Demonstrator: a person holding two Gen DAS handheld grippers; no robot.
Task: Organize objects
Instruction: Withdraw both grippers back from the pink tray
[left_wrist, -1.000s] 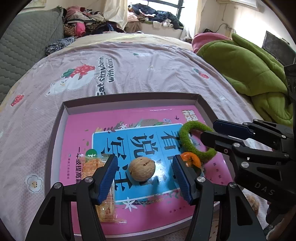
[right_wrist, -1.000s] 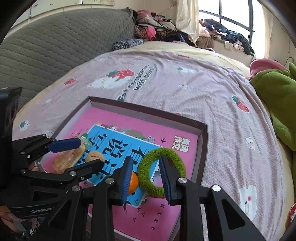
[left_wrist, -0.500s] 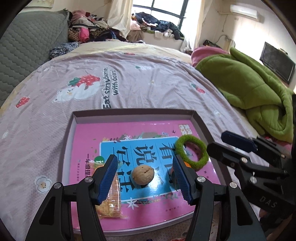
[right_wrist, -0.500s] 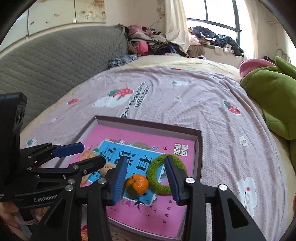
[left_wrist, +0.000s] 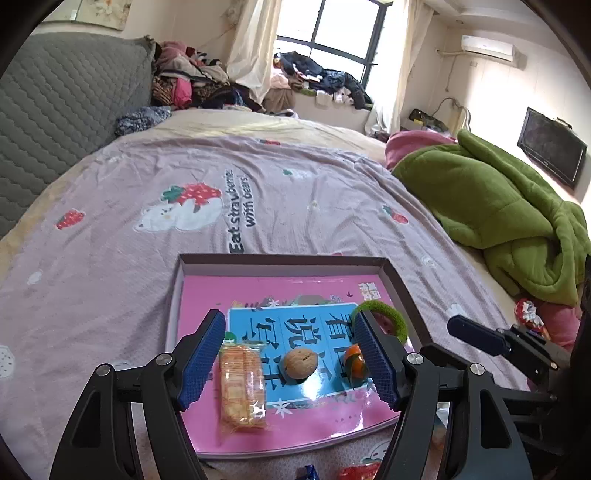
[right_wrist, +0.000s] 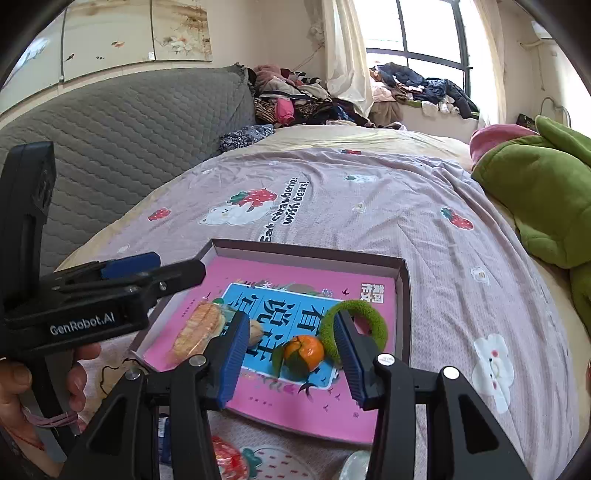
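The left gripper (left_wrist: 288, 363), black with blue ribbed pads, is hovering over the near edge of a shallow dark cardboard tray (left_wrist: 397, 280) lying on the bed. Its jaws have just been opening and are standing wide, with nothing pressed between them. The right gripper (right_wrist: 291, 360), of the same make, is hanging over the tray's near right part; its jaws have been opening too and are standing apart, gripping nothing.

A glossy pink book with a blue title panel (left_wrist: 269, 291) is filling the tray's floor. Along the book's near edge three things are sitting in a row: a clear packet of orange crackers (left_wrist: 242, 384) toward the near left corner, a round tan walnut (left_wrist: 301, 363) at the middle, and a small orange tangerine with a green leaf (right_wrist: 303, 352) to the right. A fuzzy green hair ring (right_wrist: 369, 321) is resting just beyond the tangerine, near the tray's right wall; whether the two are touching is hard to say, as the right gripper's pad is covering the spot.

A hand (right_wrist: 22, 387) is holding the left gripper's handle.

Beyond the tray, a lilac bedsheet printed with strawberries and bears (left_wrist: 295, 199) is spreading across the bed. A crumpled green blanket (left_wrist: 498, 206) is lying along the bed's right edge.
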